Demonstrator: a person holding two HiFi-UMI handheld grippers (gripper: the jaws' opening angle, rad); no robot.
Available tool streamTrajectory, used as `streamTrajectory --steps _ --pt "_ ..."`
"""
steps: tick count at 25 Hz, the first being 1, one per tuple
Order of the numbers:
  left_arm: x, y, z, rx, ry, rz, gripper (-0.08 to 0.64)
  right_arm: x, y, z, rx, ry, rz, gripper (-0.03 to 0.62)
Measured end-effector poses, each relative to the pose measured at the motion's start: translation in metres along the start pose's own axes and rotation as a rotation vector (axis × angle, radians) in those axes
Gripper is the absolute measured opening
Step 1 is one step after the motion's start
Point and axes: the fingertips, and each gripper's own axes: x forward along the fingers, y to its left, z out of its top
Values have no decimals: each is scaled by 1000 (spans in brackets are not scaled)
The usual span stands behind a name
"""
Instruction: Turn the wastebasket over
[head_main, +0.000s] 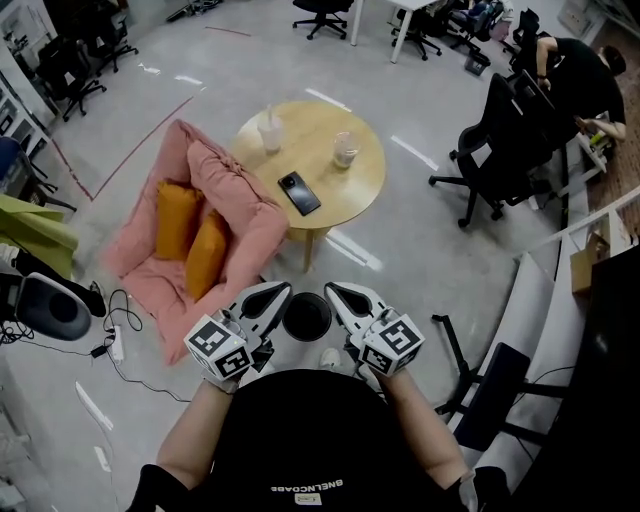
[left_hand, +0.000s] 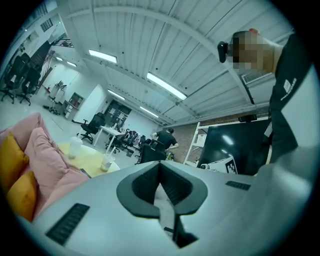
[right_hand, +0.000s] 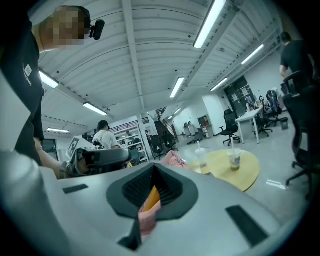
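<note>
Head view puts the small round black wastebasket (head_main: 307, 316) between the tips of both grippers and seemingly below them, mouth up. It looks light and stiff, likely thin plastic with a smooth, slippery wall, so the rim is the place to take hold, one jaw inside and one outside. Left gripper (head_main: 278, 291) and right gripper (head_main: 336, 291) are both pressed together and pinch nothing. Neither gripper view shows the basket, so whether they touch it is unclear.
</note>
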Motion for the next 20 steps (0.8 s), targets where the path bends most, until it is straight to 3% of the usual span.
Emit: streamTrajectory --steps 5,14,20 --pt "2 -3 4 1 14 -25 12 2 1 10 -36 -11 -4 8" --pt "6 1 1 71 34 30 12 4 6 13 -49 -15 -22 8" --pt "1 1 5 16 14 4 12 5 12 6 -40 -9 -29 8"
